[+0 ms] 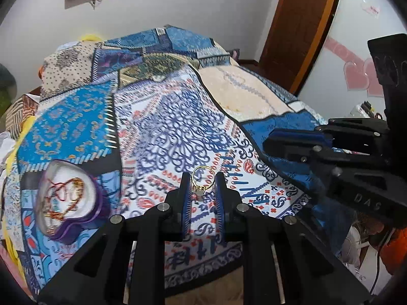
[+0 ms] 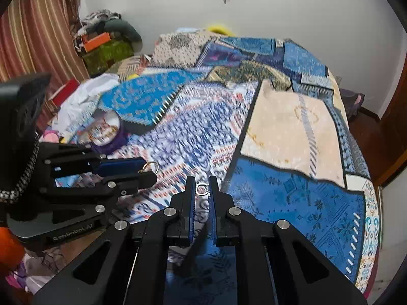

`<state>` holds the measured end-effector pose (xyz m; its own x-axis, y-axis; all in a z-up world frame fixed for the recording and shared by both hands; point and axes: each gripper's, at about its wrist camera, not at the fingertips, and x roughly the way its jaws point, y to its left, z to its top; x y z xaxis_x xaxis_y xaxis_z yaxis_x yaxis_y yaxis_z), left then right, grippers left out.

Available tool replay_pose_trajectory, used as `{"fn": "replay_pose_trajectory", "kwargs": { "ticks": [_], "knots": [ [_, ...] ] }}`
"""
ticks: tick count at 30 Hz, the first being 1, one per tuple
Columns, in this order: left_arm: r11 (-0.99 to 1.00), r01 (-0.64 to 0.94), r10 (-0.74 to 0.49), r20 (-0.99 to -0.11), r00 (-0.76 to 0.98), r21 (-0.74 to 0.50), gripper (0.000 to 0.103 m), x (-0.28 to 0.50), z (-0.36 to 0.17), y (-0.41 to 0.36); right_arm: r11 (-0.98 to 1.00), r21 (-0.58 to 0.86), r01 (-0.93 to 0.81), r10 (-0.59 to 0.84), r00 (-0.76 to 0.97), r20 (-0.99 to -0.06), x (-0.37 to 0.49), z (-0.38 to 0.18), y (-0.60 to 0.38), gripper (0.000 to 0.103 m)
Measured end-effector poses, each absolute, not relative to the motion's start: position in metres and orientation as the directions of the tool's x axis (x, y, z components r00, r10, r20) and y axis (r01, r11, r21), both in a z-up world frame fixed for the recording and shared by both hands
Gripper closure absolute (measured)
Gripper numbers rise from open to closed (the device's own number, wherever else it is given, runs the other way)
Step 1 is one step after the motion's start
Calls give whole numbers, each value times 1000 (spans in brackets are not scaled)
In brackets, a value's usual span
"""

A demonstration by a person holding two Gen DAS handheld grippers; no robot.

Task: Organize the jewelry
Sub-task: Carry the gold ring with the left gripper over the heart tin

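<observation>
My left gripper (image 1: 202, 181) is shut on a gold ring (image 1: 202, 178) with a pale stone, held above the patterned bedspread. The ring also shows in the right wrist view (image 2: 150, 167) at the left gripper's tips (image 2: 146, 170). My right gripper (image 2: 202, 184) is shut on a small silver ring (image 2: 202, 189); it shows in the left wrist view (image 1: 269, 143) at the right. A purple heart-shaped jewelry box (image 1: 67, 198) with a clear lid holding chains lies on the bed at the left, also seen in the right wrist view (image 2: 106, 132).
The patchwork bedspread (image 1: 178, 117) covers the whole bed. Clothes and boxes (image 2: 101, 40) pile up by the striped curtain at the far left. A wooden door (image 1: 300, 20) stands at the back right. White cloth (image 2: 81, 96) lies near the box.
</observation>
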<state>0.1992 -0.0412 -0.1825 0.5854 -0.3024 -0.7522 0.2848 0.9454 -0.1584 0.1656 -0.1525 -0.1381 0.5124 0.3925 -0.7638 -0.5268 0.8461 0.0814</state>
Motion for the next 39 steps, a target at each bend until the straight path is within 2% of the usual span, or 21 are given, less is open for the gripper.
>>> {"fn": "replay_pose_trajectory", "kwargs": {
  "ticks": [20,31,39],
  "knots": [
    [985,130,-173,-599,782,-115,86,152,-101,45,795,22,-607,482,609,-629,146,-67,-89,95],
    [993,33,-90,-561,823,-111,86,140,-90,93,738,35,-674,554,576,-600,146,-59,-39,95],
    [991,-17,-65,-581,811,-134,86,143,-105,120,707,59,-704,575,525,-628,157,-73,-8,95]
  ]
}}
